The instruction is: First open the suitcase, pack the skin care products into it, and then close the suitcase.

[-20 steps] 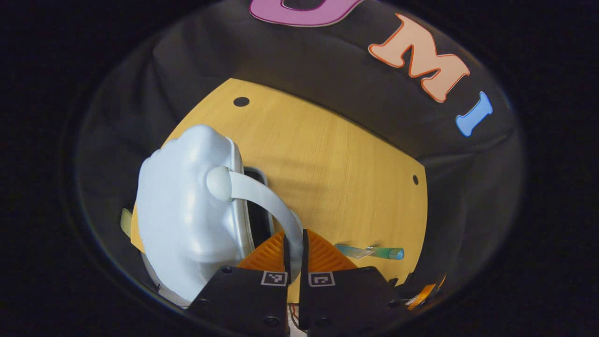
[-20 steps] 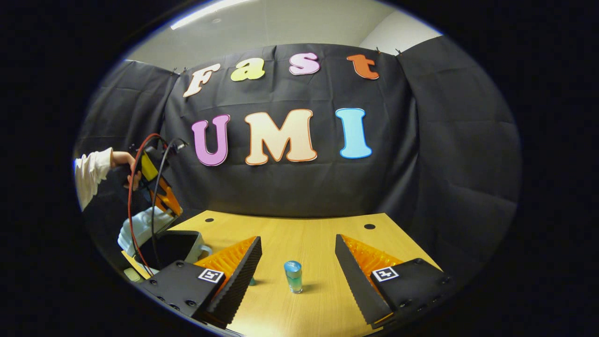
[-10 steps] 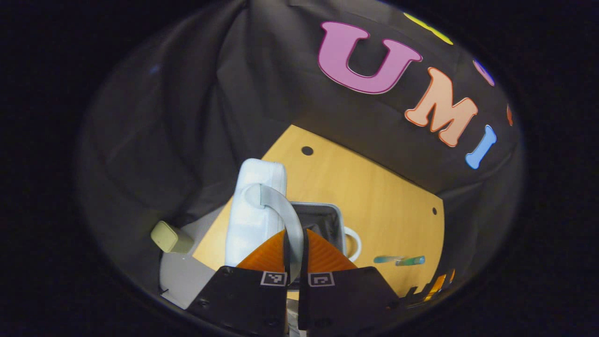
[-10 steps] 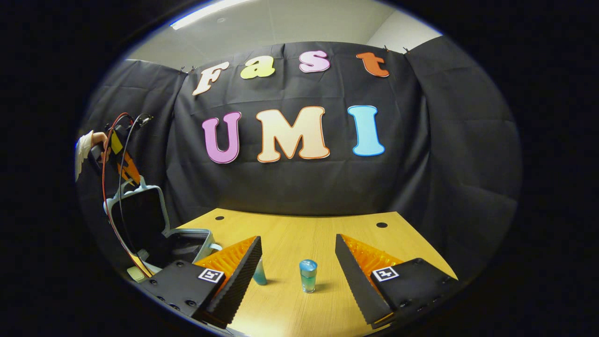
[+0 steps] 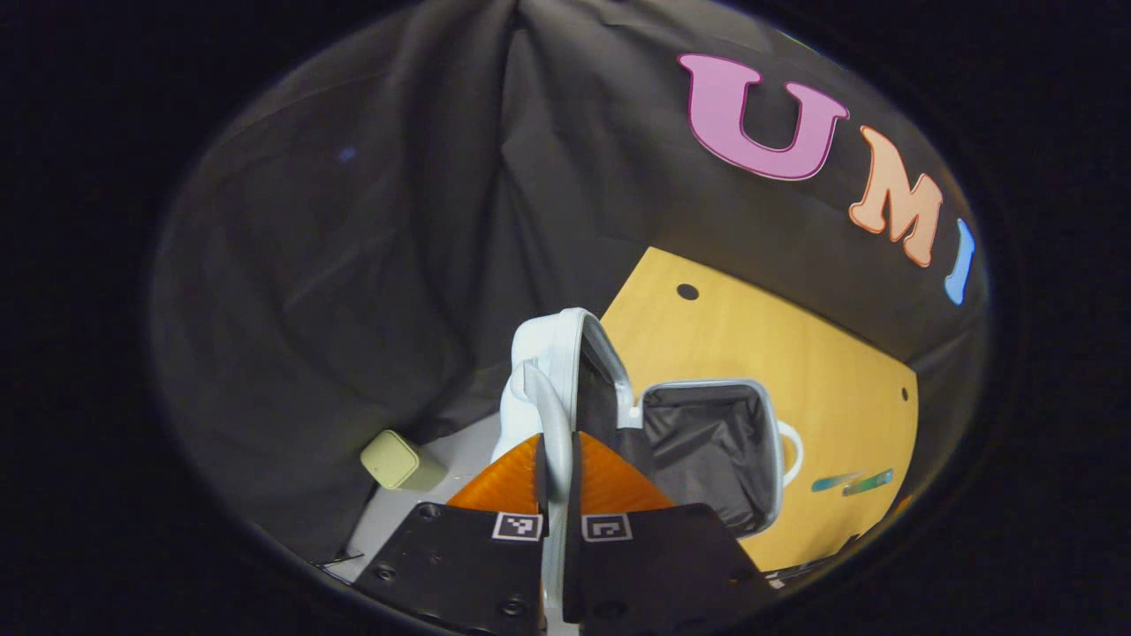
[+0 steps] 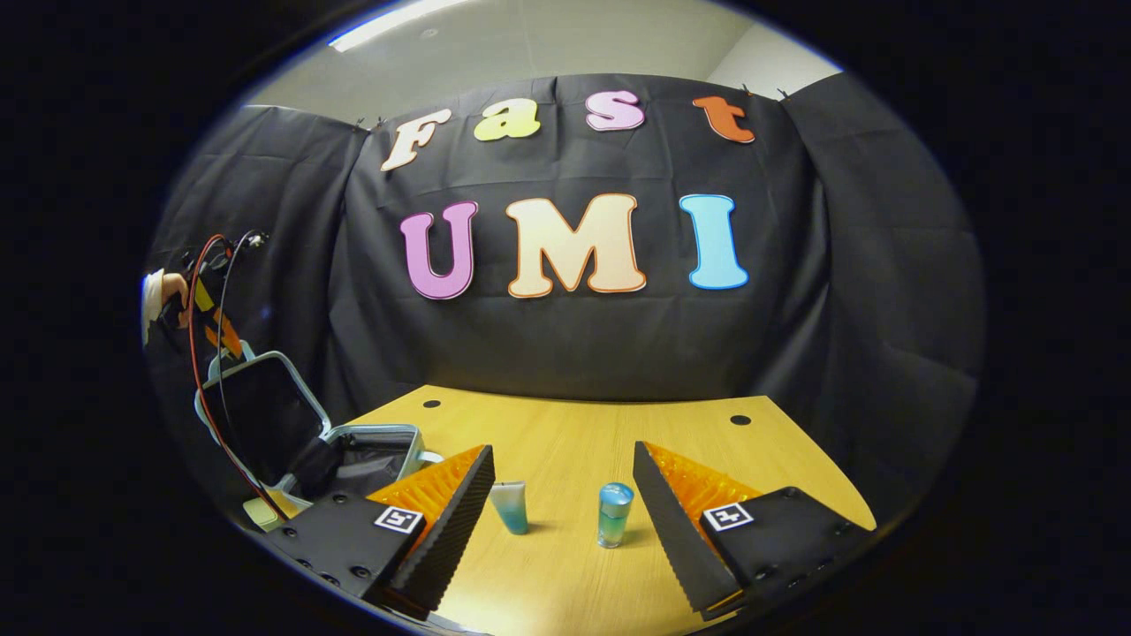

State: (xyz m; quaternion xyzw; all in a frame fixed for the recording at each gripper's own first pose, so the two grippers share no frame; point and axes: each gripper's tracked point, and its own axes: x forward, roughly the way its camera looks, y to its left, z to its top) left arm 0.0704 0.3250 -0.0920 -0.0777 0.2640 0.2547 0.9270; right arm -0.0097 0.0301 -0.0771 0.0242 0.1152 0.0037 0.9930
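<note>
The pale blue suitcase [image 5: 707,442] lies open on the table's left end, and its dark lining shows. Its lid [image 5: 548,371] stands upright. My left gripper [image 5: 557,439] is shut on the lid's strap handle [image 5: 546,411]. In the right gripper view the same lid [image 6: 261,415] leans back over the base [image 6: 375,450], with the left gripper [image 6: 214,322] and a hand [image 6: 159,291] at its top. My right gripper [image 6: 562,449] hovers open low over the table. A small blue-green bottle [image 6: 612,514] and a pale tube [image 6: 510,506] stand between its fingers, untouched.
The wooden table [image 6: 565,433] runs back to the black cloth wall. Red and black cables [image 6: 199,371] hang from the left gripper past the lid. A small beige block [image 5: 393,459] sits on the floor left of the table. The two products [image 5: 853,482] lie right of the suitcase.
The left gripper has swung the lid by its handle from barely raised to upright, baring the lining. The right gripper has shifted slightly, and the tube now shows beside the bottle.
</note>
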